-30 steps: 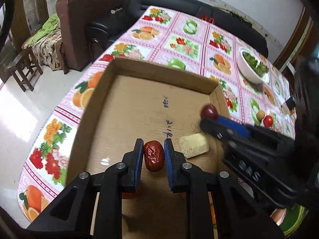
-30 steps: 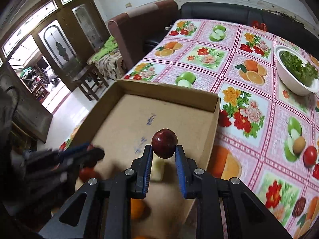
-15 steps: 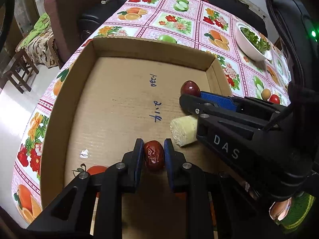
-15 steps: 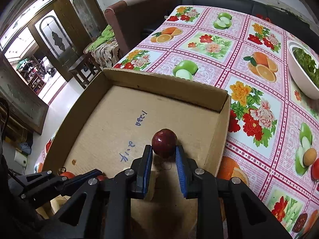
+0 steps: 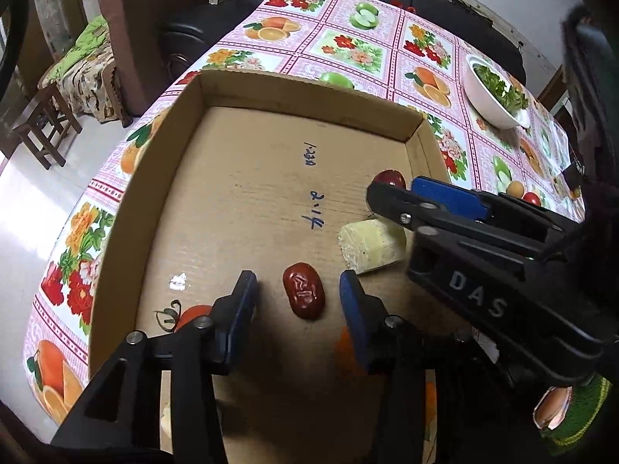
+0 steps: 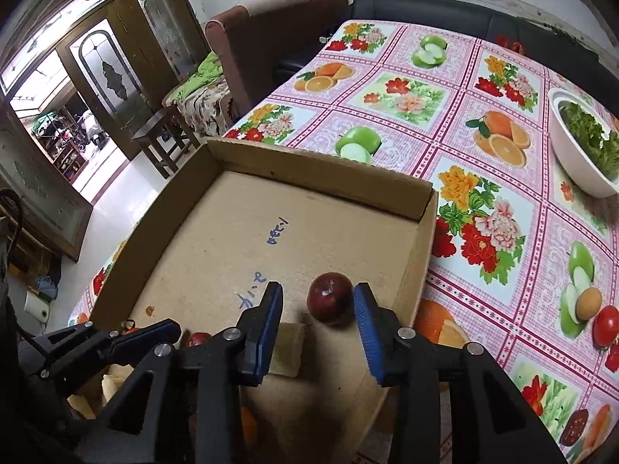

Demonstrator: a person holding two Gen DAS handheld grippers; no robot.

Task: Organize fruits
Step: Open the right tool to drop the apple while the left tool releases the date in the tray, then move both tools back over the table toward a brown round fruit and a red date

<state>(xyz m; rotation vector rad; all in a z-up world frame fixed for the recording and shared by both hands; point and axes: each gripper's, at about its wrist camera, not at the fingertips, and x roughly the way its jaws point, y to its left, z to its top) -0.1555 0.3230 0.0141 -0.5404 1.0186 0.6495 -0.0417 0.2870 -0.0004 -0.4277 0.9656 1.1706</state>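
Note:
A shallow cardboard box (image 5: 309, 89) (image 6: 317, 178) lies on the flowered tablecloth. A wrinkled red date (image 5: 303, 295) rests on the box floor between the opening jaws of my left gripper (image 5: 296, 301), clear of both pads. My right gripper (image 6: 315, 301) is opening too. A dark red round fruit (image 6: 329, 298) sits on the floor between its jaws, close to the right pad and apart from the left one. In the left wrist view the right gripper (image 5: 387, 193) reaches in from the right beside that fruit (image 5: 390, 178).
A pale yellow chunk (image 5: 371, 245) (image 6: 288, 348) and a tomato (image 5: 193, 313) also lie in the box. A white bowl of greens (image 6: 580, 154) stands at the far right. An egg (image 6: 588, 303) and a tomato (image 6: 605, 324) lie on the cloth right of the box.
Both grippers, earlier shut on their fruit, have spread their jaws. The date and the dark red fruit now rest on the box floor.

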